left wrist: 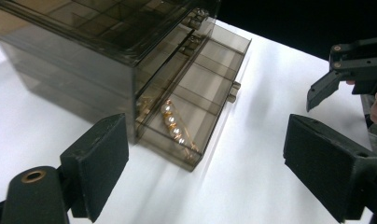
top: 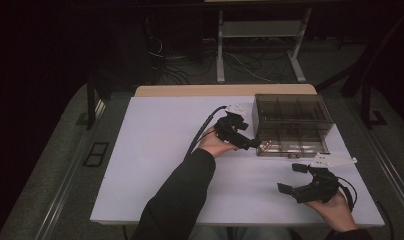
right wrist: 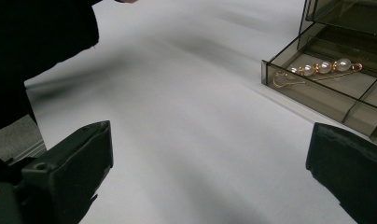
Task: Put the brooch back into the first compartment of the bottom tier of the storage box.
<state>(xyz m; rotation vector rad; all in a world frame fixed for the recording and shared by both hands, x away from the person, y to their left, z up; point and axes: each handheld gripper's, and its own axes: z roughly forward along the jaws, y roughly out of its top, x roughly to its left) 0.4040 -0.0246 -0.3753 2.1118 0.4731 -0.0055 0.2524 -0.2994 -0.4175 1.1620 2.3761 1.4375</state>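
Two hand-held tools work a white surface (top: 160, 150). From above, the left tool (top: 250, 142) reaches the smoky drawer box (top: 292, 117); the right tool (top: 292, 178) waits nearby, both spread open, holding nothing. Closer views reveal a pearl pin (left wrist: 173, 126) inside the pulled-out bottom drawer (left wrist: 200, 88), indistinct from overhead.

The person wears a dark long sleeve (top: 177, 192) that runs from the bottom centre of the high view up toward the middle. The left gripper (top: 247, 142) is black with broad flat rectangular jaw pads, a brass-coloured ringed hole (left wrist: 33, 176) in its body at the lower left of the left gripper view, and a black cable (top: 202, 131) curving off it. The right gripper (top: 291, 177), at the lower right of the high view, is black too, topped by a pale three-cornered plate (top: 332, 160), with a black cable looped at its right.
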